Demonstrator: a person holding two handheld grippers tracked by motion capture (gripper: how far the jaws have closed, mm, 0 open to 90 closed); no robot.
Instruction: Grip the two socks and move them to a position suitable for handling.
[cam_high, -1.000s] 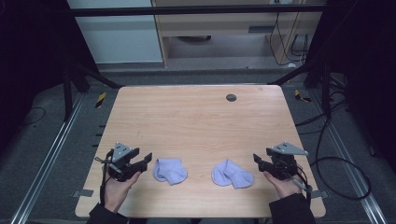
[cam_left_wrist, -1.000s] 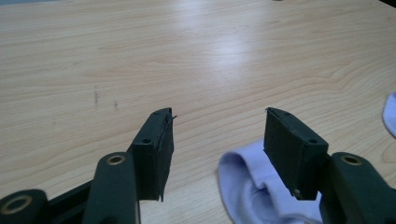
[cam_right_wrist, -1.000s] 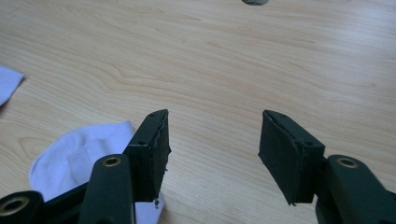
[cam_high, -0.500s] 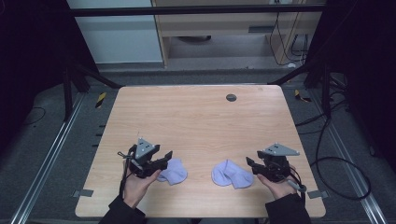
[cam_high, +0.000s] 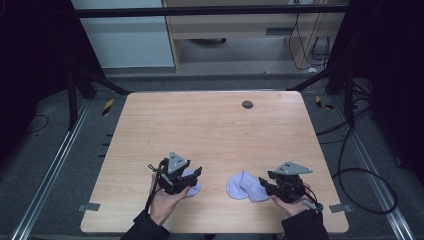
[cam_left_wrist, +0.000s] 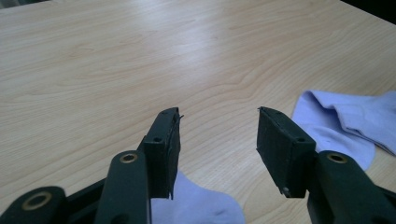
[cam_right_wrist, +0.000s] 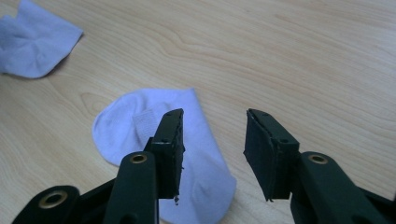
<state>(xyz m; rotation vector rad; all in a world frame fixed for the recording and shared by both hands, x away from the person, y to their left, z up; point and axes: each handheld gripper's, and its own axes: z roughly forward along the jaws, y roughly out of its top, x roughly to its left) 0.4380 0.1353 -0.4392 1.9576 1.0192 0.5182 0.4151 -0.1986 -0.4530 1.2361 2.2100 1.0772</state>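
Two pale lilac socks lie near the front edge of the wooden table. The left sock is partly covered by my left gripper, which hovers over it, open. In the left gripper view the gripper stands open with that sock below its jaws and the other sock off to the right. My right gripper is open at the right sock. In the right gripper view the gripper spreads over this sock, and the far sock lies top left.
A small dark round grommet sits in the table near its far edge. Black frame posts, rails and cables surround the table on the grey floor. A person's hands hold both grippers from the near side.
The left gripper has moved right, from the table's left edge to above the left sock. The right gripper has shifted left onto the right sock. Both socks lie where they were.
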